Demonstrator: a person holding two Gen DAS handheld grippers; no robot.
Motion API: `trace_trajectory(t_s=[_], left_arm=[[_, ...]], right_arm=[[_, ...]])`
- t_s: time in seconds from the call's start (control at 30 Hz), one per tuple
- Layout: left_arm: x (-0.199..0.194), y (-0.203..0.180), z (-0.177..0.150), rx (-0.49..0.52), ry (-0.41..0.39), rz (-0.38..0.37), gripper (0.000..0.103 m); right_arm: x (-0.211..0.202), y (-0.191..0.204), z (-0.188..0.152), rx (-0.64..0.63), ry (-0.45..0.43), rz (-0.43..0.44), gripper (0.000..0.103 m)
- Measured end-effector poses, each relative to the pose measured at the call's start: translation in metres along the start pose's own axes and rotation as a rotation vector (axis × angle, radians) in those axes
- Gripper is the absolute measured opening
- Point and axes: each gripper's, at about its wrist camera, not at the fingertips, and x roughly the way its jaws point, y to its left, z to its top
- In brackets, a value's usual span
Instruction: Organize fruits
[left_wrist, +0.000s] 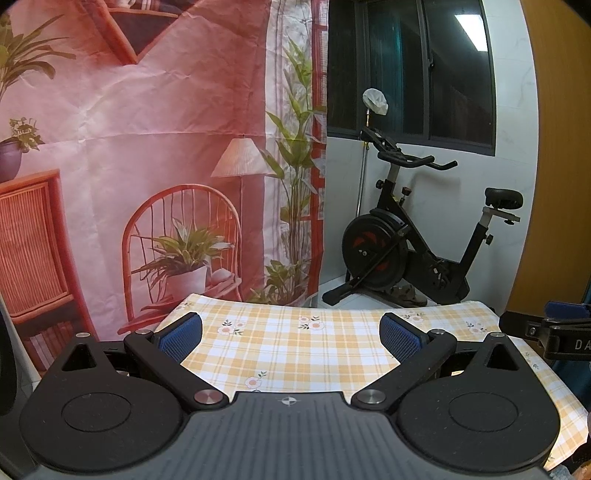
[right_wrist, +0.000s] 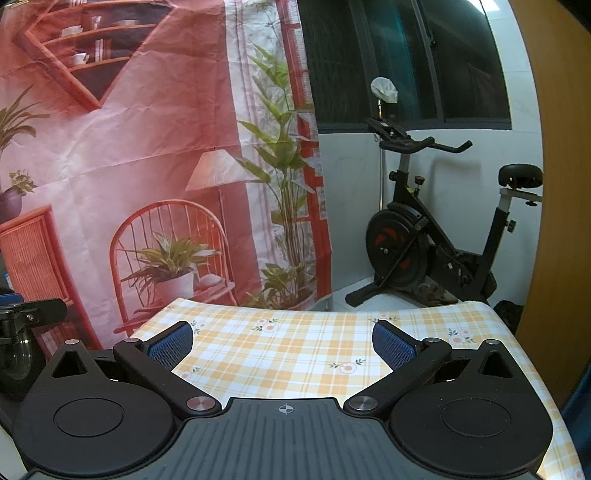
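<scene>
1. Left wrist view: a table covered by a yellow checked tablecloth (left_wrist: 295, 343) with small flowers stands before a pink printed backdrop (left_wrist: 147, 147) showing a wicker chair, lamp and plants. A black exercise bike (left_wrist: 413, 236) stands by a dark window on the right. The left gripper (left_wrist: 291, 334) hangs above the cloth, its blue-padded fingers (left_wrist: 181, 338) spread wide with nothing between them. The other gripper's tip (left_wrist: 554, 332) shows at the right edge. No fruit is visible.

2. Right wrist view: the same tablecloth (right_wrist: 295, 347), backdrop (right_wrist: 129, 147) and bike (right_wrist: 436, 236). The right gripper (right_wrist: 282, 341) is also spread wide and empty above the cloth. No fruit appears here either.
</scene>
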Motion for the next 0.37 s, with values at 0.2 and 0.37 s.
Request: trace_trajectory(t_s=[0.2, 0.37], left_arm=[[0.0012, 0.0002, 0.0002, 0.001, 0.005, -0.002, 0.103], [0.0007, 0.0, -0.0005, 0.003, -0.008, 0.001, 0.103]], right_arm=[[-0.0001, -0.0002, -0.0006, -0.002, 0.002, 0.001, 0.103], [0.0003, -0.0004, -0.0002, -0.001, 0.002, 0.0, 0.103]])
